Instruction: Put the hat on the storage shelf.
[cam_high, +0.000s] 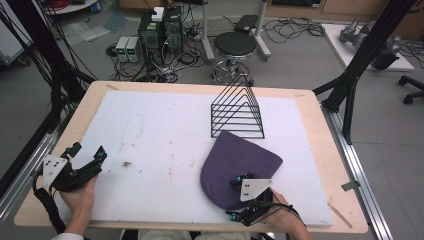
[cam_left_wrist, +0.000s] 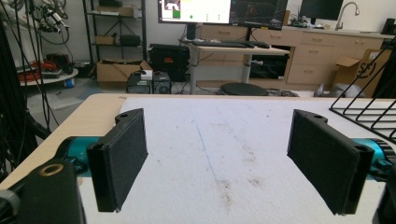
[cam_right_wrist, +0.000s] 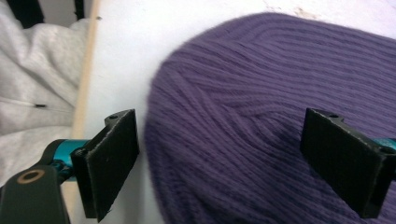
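White foam covers the surface (cam_high: 150, 130); my purple knit hat (cam_high: 240, 165) lies flat near its near edge, touching the wire rack (cam_high: 237, 110). I hold the right tongs (cam_right_wrist: 224, 163) spread over its crown, ready to pinch. Left tongs (cam_left_wrist: 224, 158) wait spread, near the left corner.

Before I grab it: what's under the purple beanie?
The purple beanie lies flat on the white mat, its far edge at the wire rack. Anything beneath or inside is covered.
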